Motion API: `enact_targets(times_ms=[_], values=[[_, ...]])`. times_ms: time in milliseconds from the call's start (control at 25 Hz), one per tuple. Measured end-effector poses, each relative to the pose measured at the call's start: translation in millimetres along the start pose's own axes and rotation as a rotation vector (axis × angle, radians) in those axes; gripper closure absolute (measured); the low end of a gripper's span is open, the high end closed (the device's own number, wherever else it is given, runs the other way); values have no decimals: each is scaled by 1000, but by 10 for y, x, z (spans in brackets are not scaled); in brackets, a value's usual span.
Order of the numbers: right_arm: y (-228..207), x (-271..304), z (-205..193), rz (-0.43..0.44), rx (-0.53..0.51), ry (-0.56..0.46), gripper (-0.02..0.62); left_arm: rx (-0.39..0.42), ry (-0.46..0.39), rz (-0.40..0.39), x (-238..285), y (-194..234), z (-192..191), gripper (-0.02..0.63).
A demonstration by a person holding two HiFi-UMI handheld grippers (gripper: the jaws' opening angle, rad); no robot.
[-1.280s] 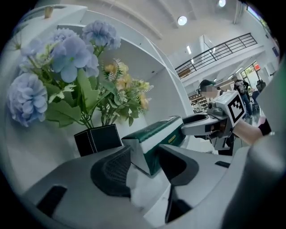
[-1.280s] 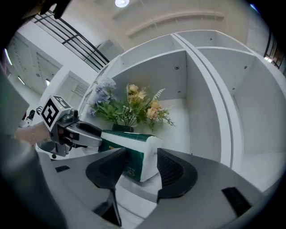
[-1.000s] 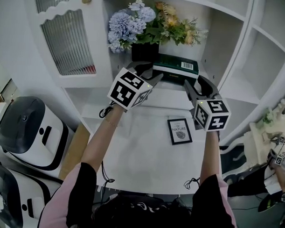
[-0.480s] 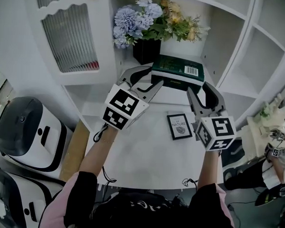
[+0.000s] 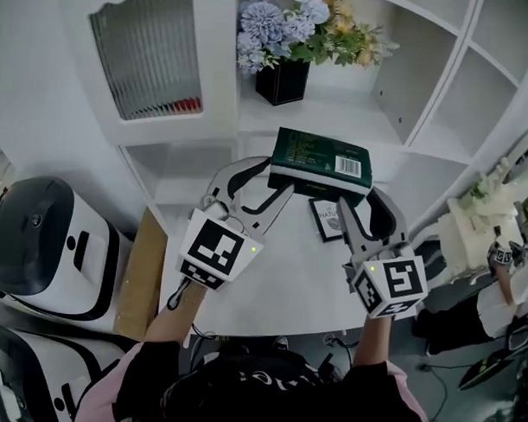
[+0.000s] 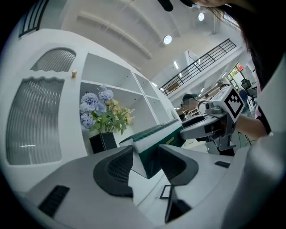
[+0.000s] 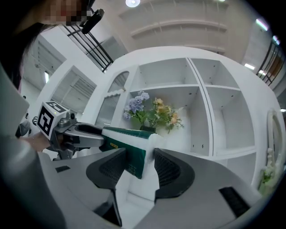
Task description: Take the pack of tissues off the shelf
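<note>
**Two grippers, one pack, clear of the shelf**

Both are clenched on the pack (image 5: 320,161), one at each end. The left gripper (image 5: 278,179) pinches its left end and the right gripper (image 5: 357,199) its right end. Each gripper view shows a corner of the dark green wrapper squeezed between the ribbed jaws. The pack hangs roughly level in the air, just on the near side of the shelf (image 5: 337,109) and over the far part of the table (image 5: 270,284). As far as I can see it touches neither.

To my eye the lifting-off is as good as done, and the step in hand is the carry away from the shelf. What comes next, I'd judge, is finding a place to put it, and the table below is the obvious spot. That calls for both hands to come down together, so the soft pack doesn't twist or slip out of one grip. It also calls for a landing further left or nearer, because a small framed card (image 5: 327,221) lies on the table right under the pack's near edge.

As for what holds what, a black vase (image 5: 281,81) at the far end of the shelf holds blue and yellow flowers (image 5: 301,30). The open compartments (image 5: 441,91) to the right show nothing inside. The cupboard (image 5: 148,55) on the left sits behind ribbed glass, and I can't see into it.
</note>
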State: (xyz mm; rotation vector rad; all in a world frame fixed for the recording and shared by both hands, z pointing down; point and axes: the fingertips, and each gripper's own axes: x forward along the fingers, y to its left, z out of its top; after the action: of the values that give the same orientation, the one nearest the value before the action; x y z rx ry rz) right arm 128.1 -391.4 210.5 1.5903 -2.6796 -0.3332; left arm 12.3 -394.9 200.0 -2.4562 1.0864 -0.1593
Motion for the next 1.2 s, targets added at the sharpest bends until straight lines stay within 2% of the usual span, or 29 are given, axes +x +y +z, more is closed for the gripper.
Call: enact_targets(times_ms=[160, 360, 600, 880, 1040, 1200], values=[[485, -188, -262, -24, 22, 43, 381, -26, 0, -38, -451, -148, -307, 417], [601, -158, -527, -26, 93, 132, 382, -107, 28, -99, -505, -171, -584, 417], [1361, -575, -902, -54, 108, 178, 382, -153, 20, -137, -1259, -497, -967, 417], [1479, -629, -1176, -42, 150, 245, 382, -240, 46, -144, -1349, -614, -1219, 417], [1750, -833, -1298, -17, 160, 263, 382, -292, 44, -129, -1673, -787, -1311, 417], [1823, -998, -1333, 8, 150, 271, 382, -331, 57, -106, -1812, -945, -1316, 417]])
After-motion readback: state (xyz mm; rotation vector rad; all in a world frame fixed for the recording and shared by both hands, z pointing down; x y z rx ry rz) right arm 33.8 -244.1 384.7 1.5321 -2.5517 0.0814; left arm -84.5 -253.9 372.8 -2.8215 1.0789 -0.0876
